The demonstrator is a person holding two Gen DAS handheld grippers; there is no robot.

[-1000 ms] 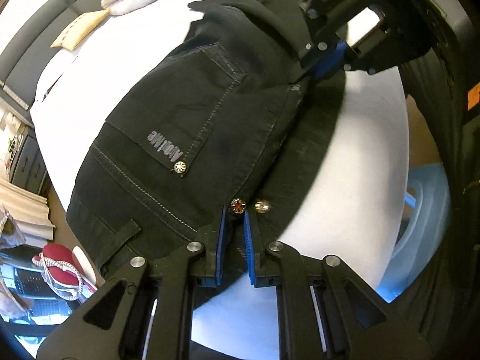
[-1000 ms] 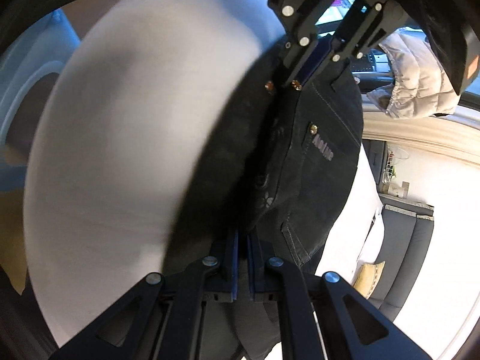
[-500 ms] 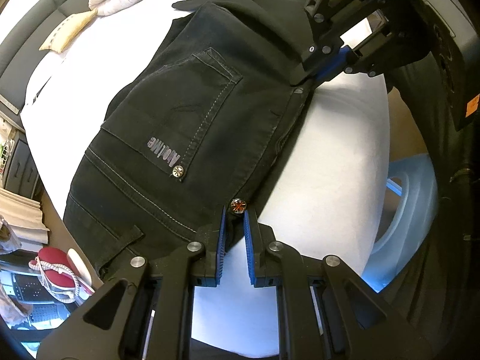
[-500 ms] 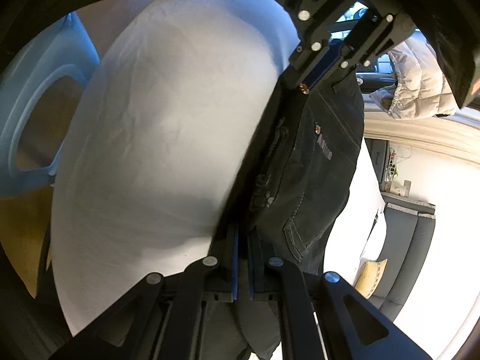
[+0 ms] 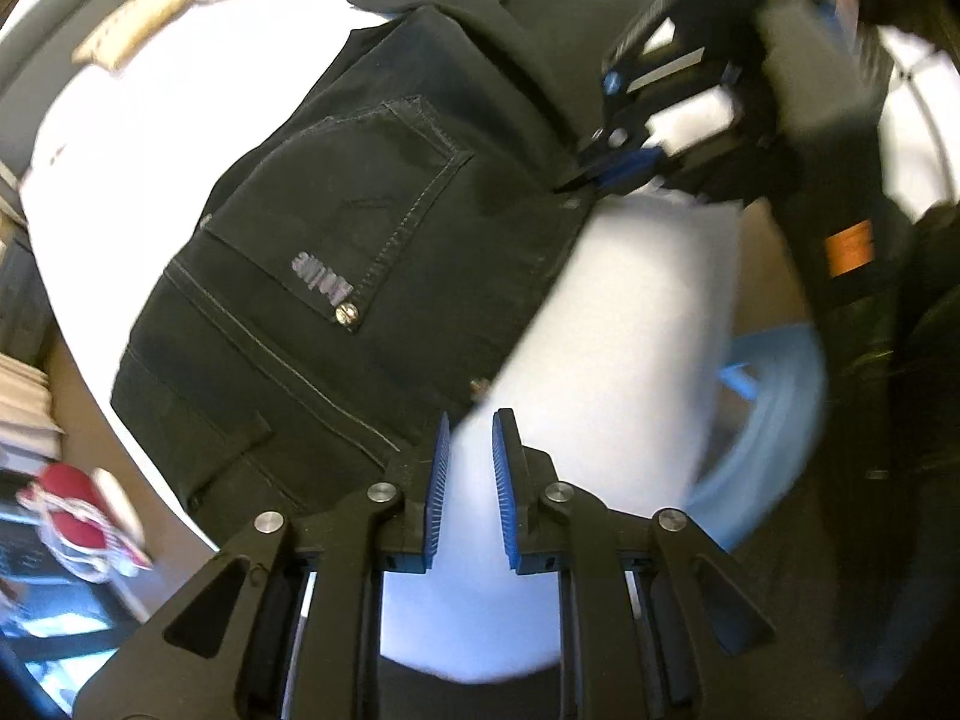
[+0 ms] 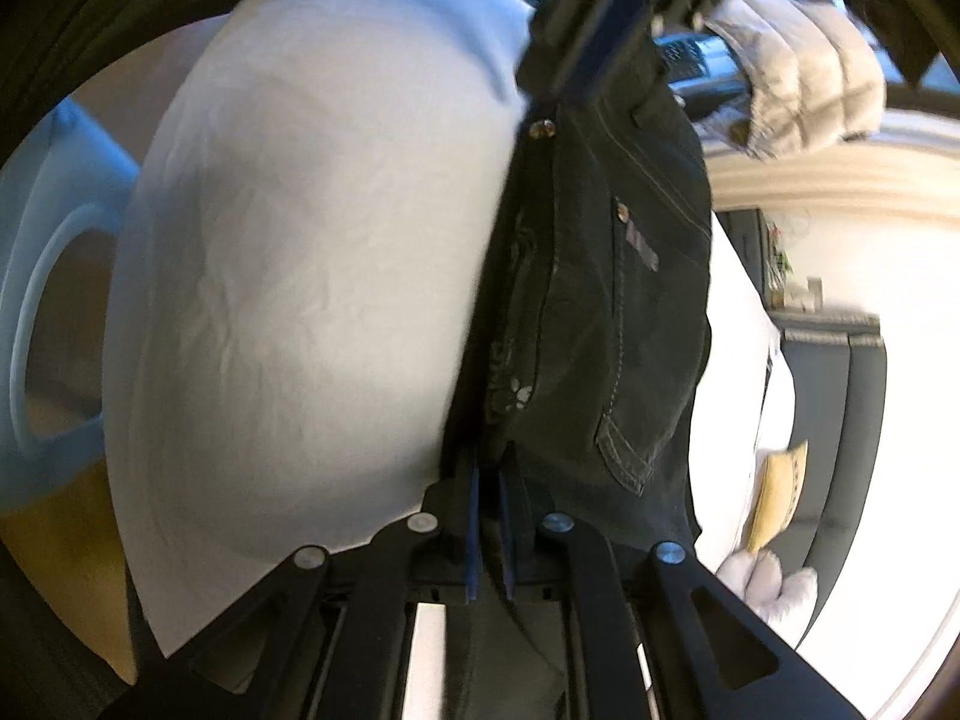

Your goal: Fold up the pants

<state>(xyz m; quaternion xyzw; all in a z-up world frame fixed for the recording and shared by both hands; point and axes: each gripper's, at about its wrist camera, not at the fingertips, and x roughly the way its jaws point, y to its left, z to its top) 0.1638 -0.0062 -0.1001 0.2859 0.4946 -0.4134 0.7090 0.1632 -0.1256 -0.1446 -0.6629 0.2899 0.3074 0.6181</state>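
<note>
Black denim pants (image 5: 372,252) lie on a white sheet, back pocket with a silver logo facing up. My left gripper (image 5: 469,438) is open and empty, its blue pads just off the waistband edge near a rivet. My right gripper (image 6: 489,480) is shut on the pants' (image 6: 606,324) folded edge. It also shows in the left wrist view (image 5: 606,171) at the far end of the waistband. The left gripper shows at the top of the right wrist view (image 6: 594,18).
A white bed sheet (image 5: 630,312) covers the surface. A light blue tub (image 5: 762,432) stands beyond the bed edge, also in the right wrist view (image 6: 36,276). A beige puffy jacket (image 6: 804,78) and a tan pillow (image 6: 774,498) lie further off.
My left gripper has opened and let go of the waistband, and pulled back slightly. The pants now lie flatter on the sheet. My right gripper still holds its edge.
</note>
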